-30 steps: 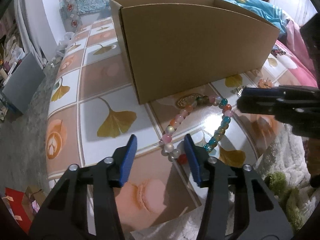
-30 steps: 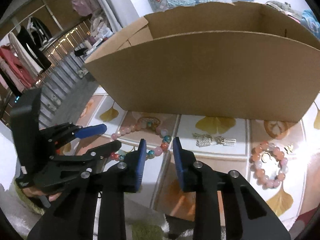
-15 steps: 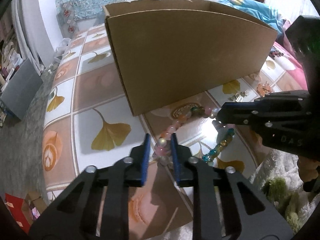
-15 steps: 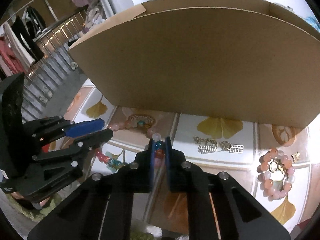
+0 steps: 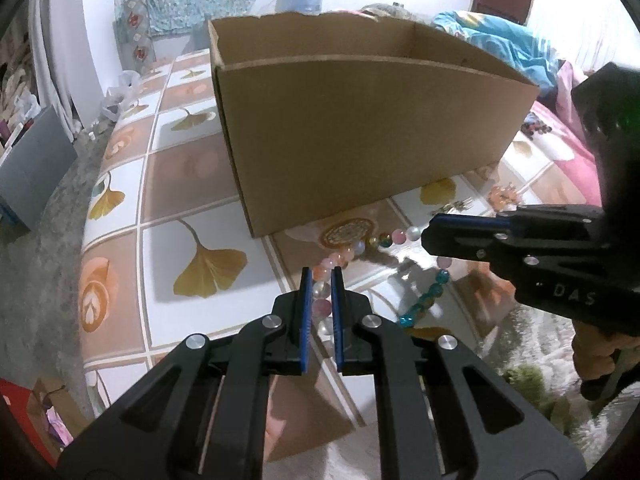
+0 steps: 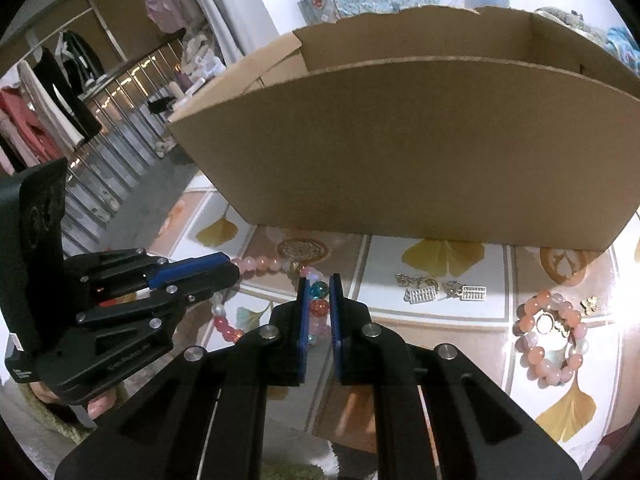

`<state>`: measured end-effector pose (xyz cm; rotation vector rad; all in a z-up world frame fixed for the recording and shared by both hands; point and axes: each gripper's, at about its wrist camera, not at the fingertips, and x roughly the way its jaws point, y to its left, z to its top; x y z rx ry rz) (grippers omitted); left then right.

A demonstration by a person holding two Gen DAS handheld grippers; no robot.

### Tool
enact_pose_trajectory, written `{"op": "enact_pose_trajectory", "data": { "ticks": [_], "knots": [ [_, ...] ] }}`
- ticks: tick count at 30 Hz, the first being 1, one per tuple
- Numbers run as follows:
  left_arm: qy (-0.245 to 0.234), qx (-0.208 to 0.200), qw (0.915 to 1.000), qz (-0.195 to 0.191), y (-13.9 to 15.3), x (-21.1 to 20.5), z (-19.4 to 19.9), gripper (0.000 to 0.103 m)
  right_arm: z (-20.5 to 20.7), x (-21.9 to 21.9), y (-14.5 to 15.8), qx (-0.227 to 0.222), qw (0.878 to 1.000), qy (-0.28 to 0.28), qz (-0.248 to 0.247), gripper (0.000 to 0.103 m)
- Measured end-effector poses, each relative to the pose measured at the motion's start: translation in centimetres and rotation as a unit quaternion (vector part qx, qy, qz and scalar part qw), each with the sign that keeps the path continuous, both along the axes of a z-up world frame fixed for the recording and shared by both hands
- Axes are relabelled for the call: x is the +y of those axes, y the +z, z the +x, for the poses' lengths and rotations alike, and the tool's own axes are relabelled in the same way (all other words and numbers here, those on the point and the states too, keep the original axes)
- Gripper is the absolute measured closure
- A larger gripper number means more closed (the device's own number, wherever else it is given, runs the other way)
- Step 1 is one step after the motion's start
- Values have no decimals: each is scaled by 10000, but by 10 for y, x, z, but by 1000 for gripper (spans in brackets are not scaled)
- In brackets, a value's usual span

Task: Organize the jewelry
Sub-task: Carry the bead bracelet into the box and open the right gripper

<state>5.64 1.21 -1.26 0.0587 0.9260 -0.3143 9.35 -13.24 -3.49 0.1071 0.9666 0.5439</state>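
Pinching bead necklace [image 5: 424, 300]: left claw [image 5: 321, 276], right claw [image 6: 319, 280] both clamped on beads, jaws closing.

A long string of round beads [image 5: 352, 254], pink, peach, clear and teal, loops across the tiled tabletop just in front of the open cardboard box [image 5: 360, 136]. The left gripper [image 5: 321, 280] pinches one stretch, the right gripper [image 6: 319, 285] another. To the right lie a coiled peach bracelet [image 6: 548, 340] and silver earrings [image 6: 444, 290], apart.
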Motion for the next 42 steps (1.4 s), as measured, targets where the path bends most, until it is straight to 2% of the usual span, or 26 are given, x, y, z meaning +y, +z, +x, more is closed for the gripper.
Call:
{"op": "enact_pose_trajectory", "data": {
  "ticks": [19,29,37,42],
  "knots": [
    [-191,-698,9974,-75,70,-32,-29,95,-32,-45,46,-702,9957,-141,582,93],
    [-434,-1228,9913,-169,120,-45,-32,95,-39,-65,89,-1304,9881,-188,800,93],
    [-557,-1739,9831,-106,162,-53,-17,95,-15,-67,135,-1773,9801,6,897,93],
    [-574,-1885,9804,-55,178,-53,14,95,33,-66,159,-1691,9805,164,988,93]
  ]
}}
